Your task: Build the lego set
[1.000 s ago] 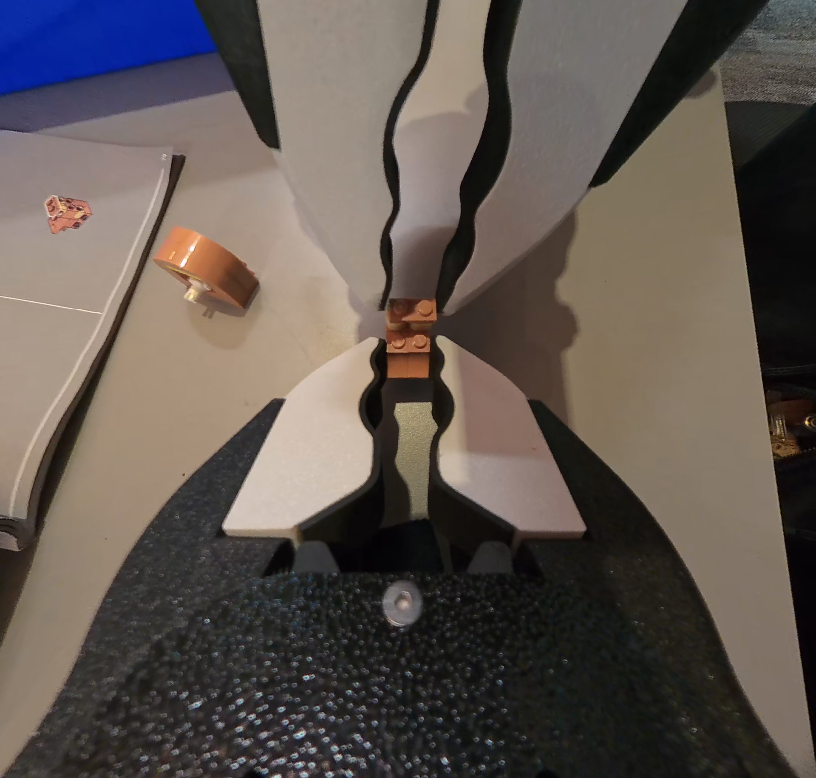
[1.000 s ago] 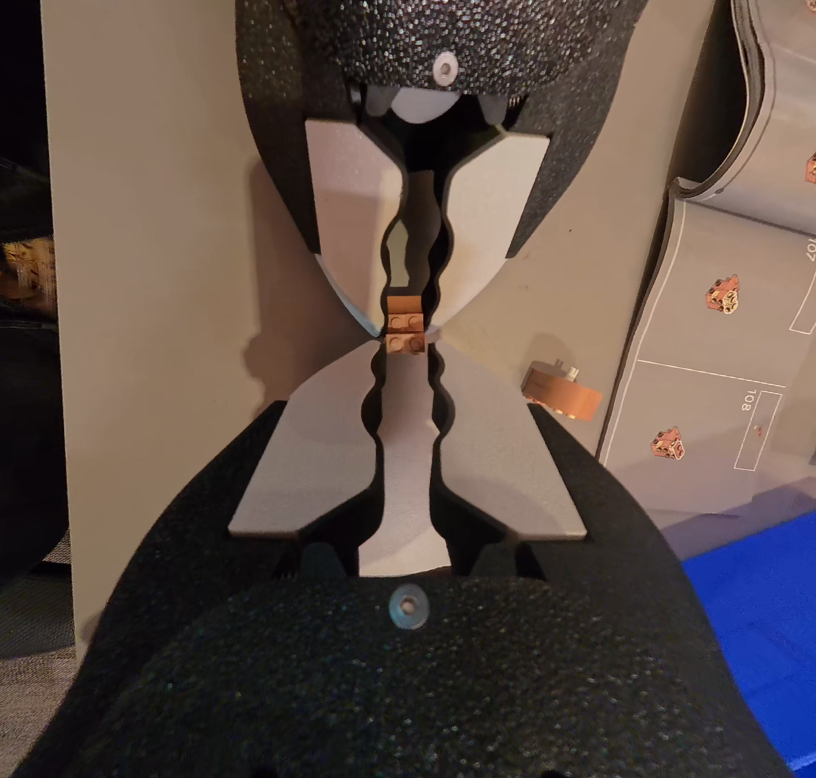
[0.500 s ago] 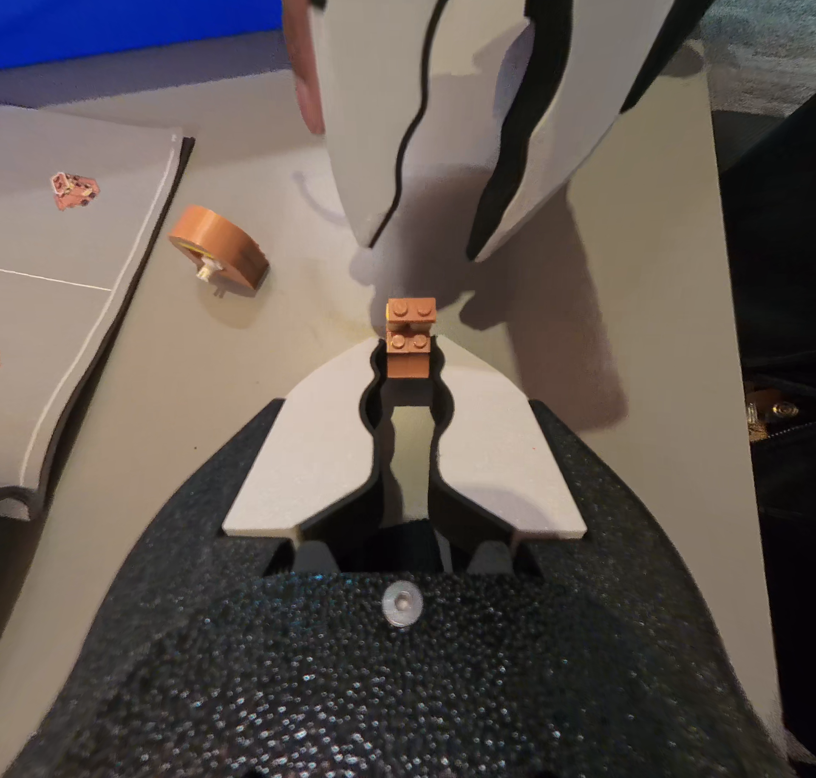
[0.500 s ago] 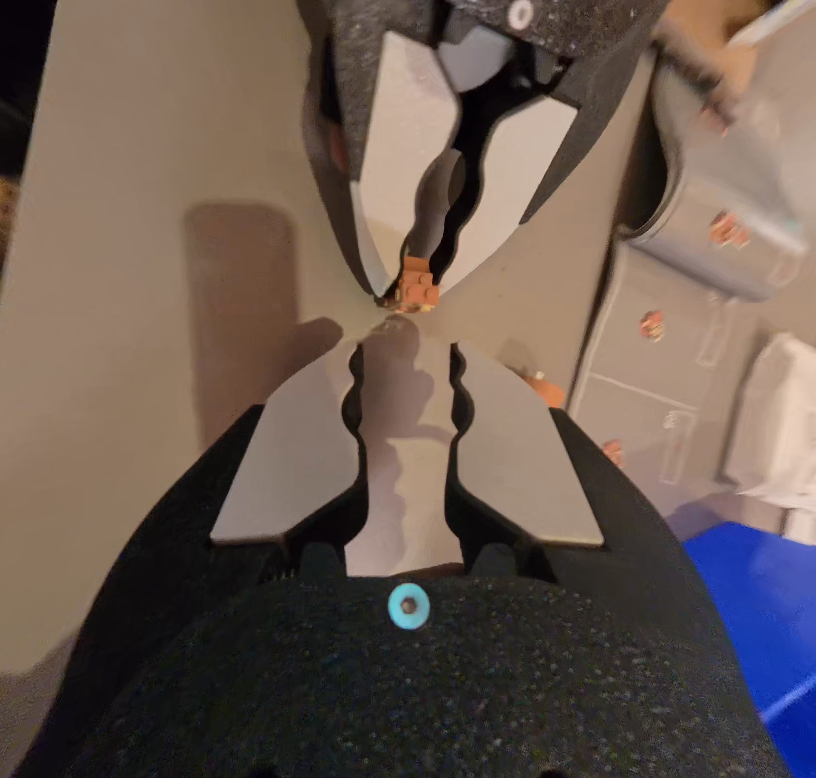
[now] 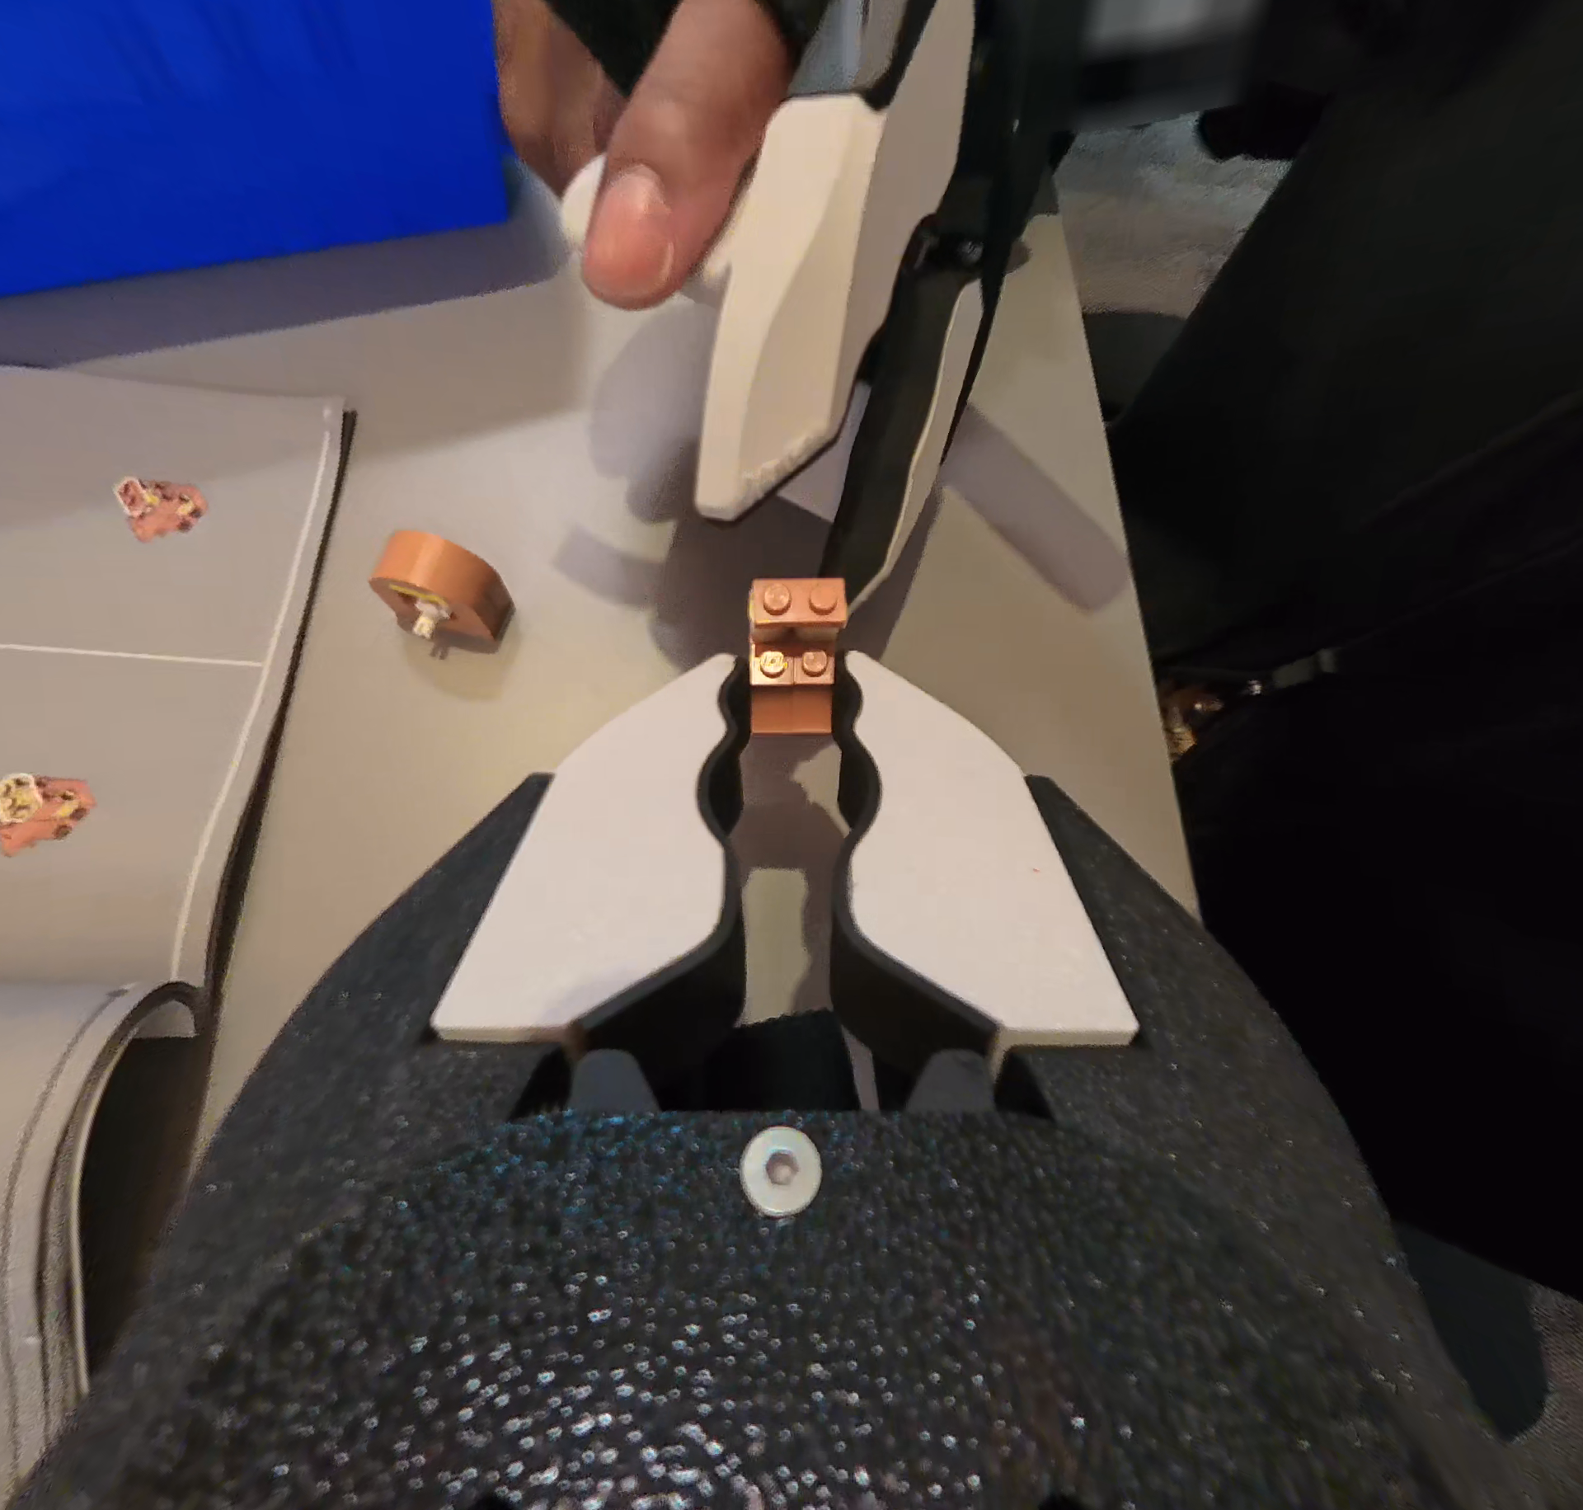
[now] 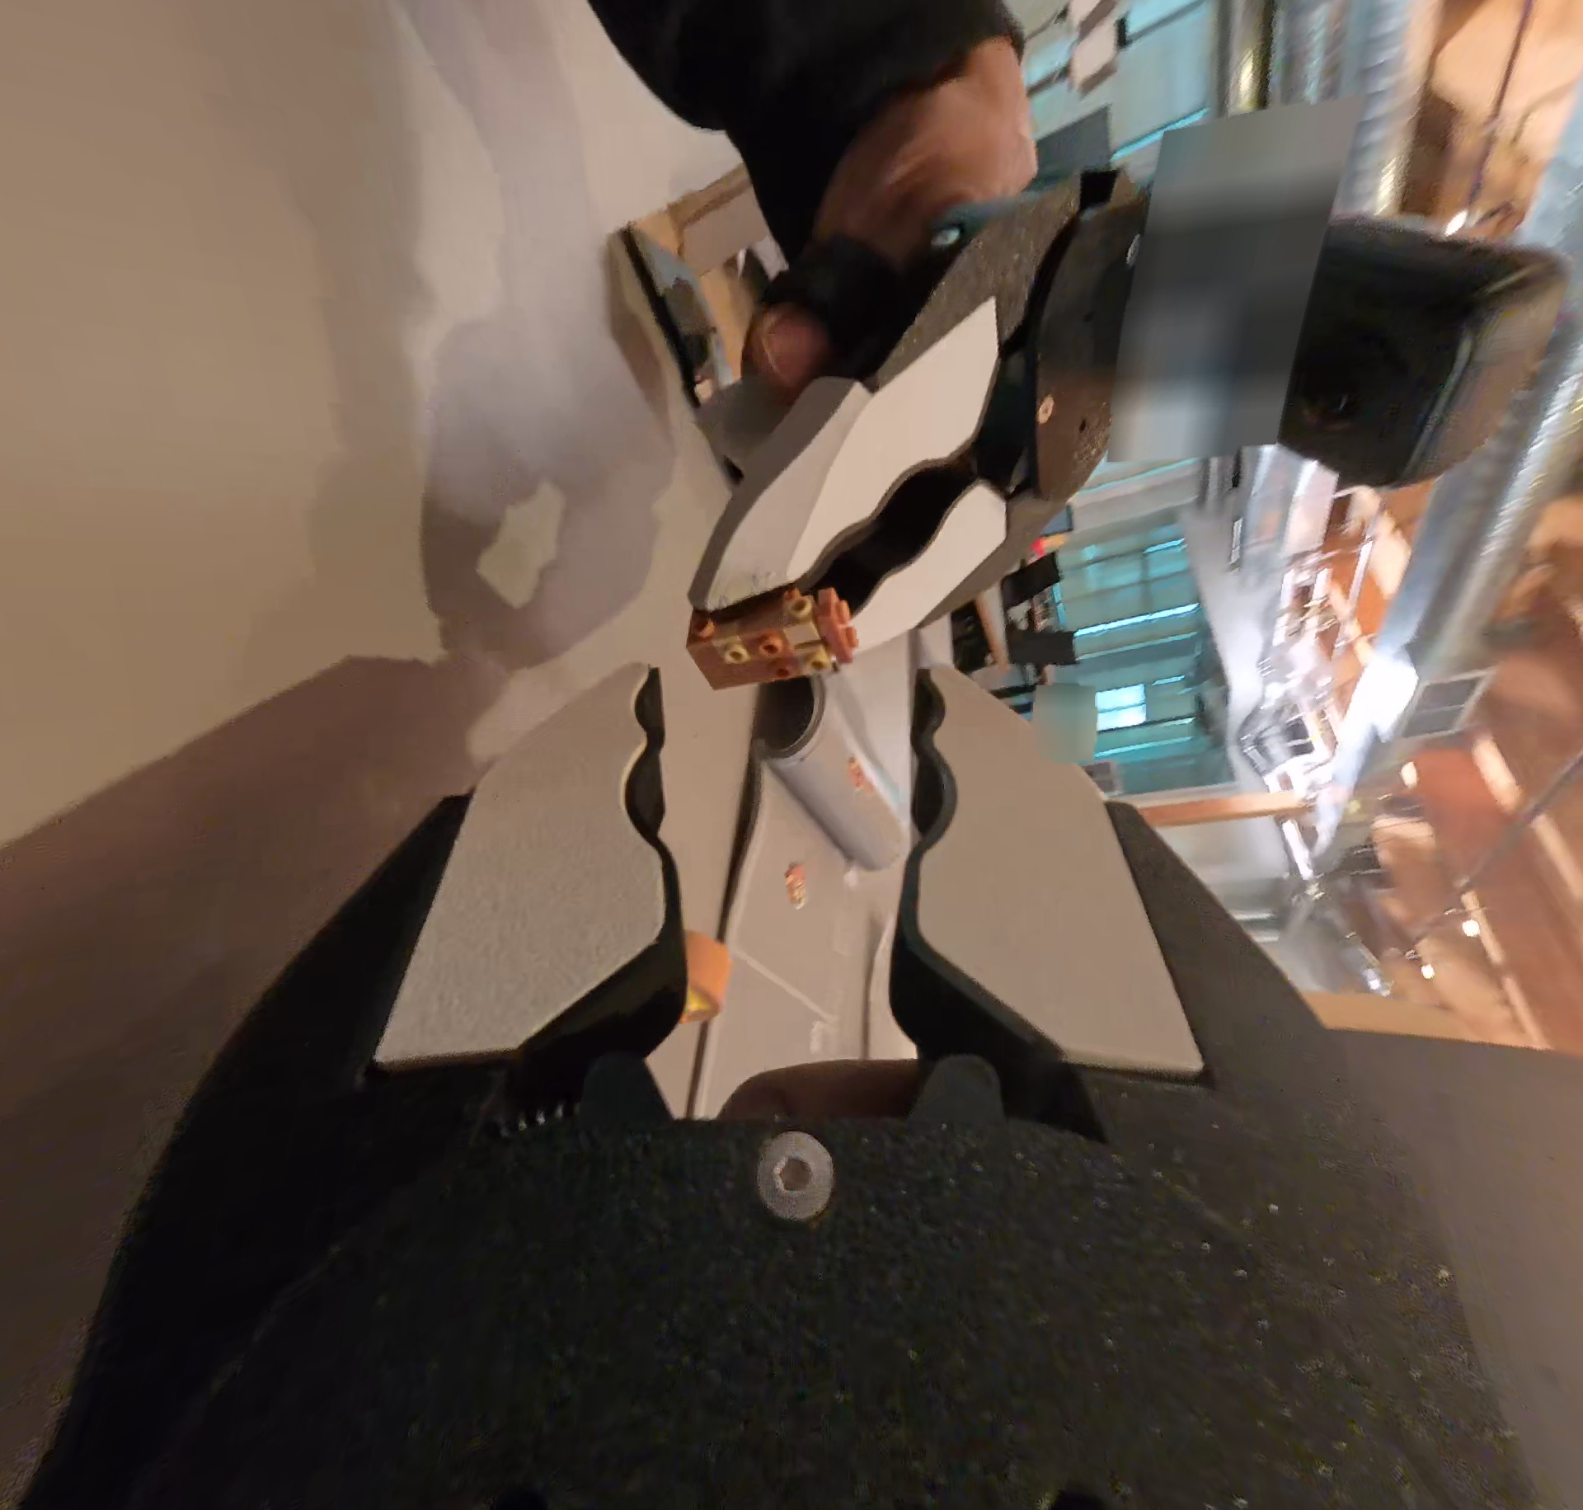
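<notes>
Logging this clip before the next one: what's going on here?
A person holds a hand-held gripper in each hand over a grey table. The left hand-held gripper is shut on a small brown brick assembly. The right hand-held gripper is open and grips nothing. A brown wheel lies beside a grey mat.

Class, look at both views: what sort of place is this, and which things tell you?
Probably a workshop or lab bench: a plain grey table, a printed grey mat with pictures of brick models, and exposed pipes in a large open hall.

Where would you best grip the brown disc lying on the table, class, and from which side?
Judging by its pose, grip the brown disc across its curved rim from above: it lies tilted on the table, and a small peg protrudes from its near face.
</notes>
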Demonstrator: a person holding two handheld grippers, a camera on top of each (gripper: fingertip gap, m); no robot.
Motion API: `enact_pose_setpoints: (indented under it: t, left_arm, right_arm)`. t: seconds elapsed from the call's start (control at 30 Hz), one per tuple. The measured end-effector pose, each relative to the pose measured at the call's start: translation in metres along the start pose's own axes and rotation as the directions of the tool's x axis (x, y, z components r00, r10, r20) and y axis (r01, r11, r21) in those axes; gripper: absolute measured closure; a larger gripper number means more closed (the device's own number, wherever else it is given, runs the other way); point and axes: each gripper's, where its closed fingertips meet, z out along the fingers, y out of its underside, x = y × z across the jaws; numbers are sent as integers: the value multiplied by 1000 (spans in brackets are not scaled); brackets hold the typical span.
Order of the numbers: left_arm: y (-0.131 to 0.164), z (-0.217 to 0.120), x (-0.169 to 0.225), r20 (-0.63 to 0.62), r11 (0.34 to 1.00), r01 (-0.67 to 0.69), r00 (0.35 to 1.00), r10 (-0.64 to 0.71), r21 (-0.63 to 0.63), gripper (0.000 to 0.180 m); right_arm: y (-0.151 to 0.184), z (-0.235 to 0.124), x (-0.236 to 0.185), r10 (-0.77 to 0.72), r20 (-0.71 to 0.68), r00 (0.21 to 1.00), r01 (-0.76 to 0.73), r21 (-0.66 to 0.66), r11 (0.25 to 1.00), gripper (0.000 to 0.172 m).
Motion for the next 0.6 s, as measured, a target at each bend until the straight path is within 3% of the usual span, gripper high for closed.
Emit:
enact_pose_setpoints:
  t: [0.2,0.6]
  left_arm:
    - [-17,-7,7,-67,1000,-10,998,12,20,163]
    - [-29,1,20,-146,999,-44,988,39,-28,163]
  right_arm:
    - [-9,-8,14,-22,-62,998,27,74,997,115]
    - [-21,-17,12,-88,-60,994,95,115,989,114]
